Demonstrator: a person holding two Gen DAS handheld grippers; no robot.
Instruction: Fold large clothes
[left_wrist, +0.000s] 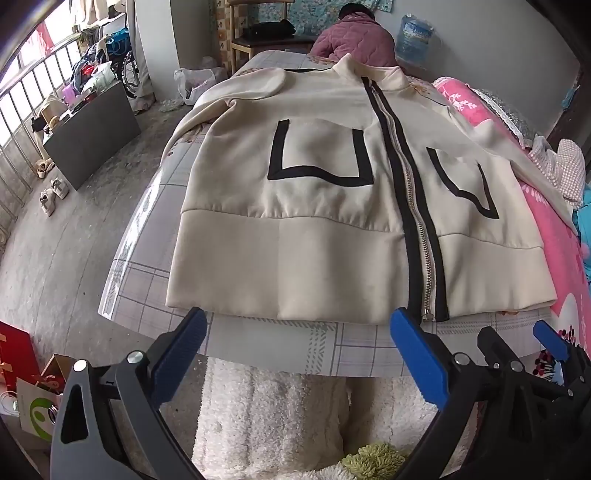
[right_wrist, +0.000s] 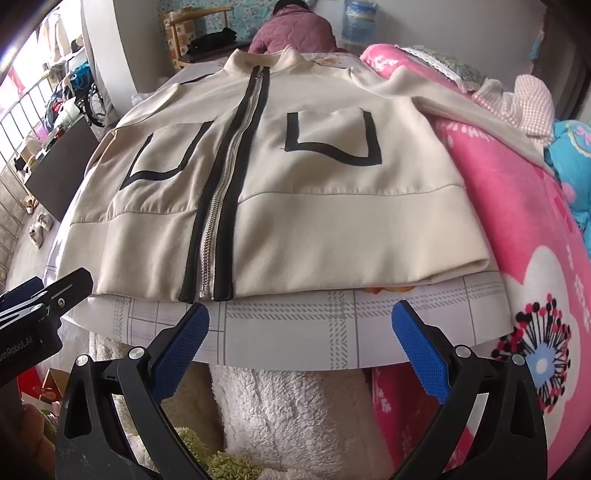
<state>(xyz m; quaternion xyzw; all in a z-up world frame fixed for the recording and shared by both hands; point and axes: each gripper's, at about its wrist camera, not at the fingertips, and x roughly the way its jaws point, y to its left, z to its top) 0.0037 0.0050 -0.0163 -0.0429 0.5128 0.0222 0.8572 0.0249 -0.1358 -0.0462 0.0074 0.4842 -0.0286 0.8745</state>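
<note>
Nearest, at six o'clock in each wrist view: left claw (left_wrist: 297, 328) spread wide, blue pads gripping nothing; right claw (right_wrist: 301, 325) likewise wide apart and empty. Both poised just short of the bench (right_wrist: 288, 332) edge with its grey plaid cover, apart from the cloth.

Just beyond, at twelve o'clock from both claws: cream jacket (left_wrist: 332, 206) laid flat on the bench, front side up, hem closest, collar farthest. Zipper (left_wrist: 417, 229) done up the whole length, edged in black; two pockets outlined in black, one at each side of the zipper. Broad plain hem band, mostly smooth, slight puckers above its seam. Sleeves spread outward toward ten and two o'clock, the right one draped onto a pink blanket (right_wrist: 517, 206).

Likely trouble from here: thick, doubled hem layers, so a shallow pinch could catch only the top layer and leave the back behind, spoiling the fold. Metal zipper stiff along the middle, apt to buckle or skew a crosswise fold. Right sleeve resting on the blanket, liable to drag or snag when pulled inward. Slick bench cover apt to let the whole jacket slide if one claw pulls before the other.

Farther off, at twelve o'clock: a person (left_wrist: 354, 40) in a maroon coat, back turned.
</note>
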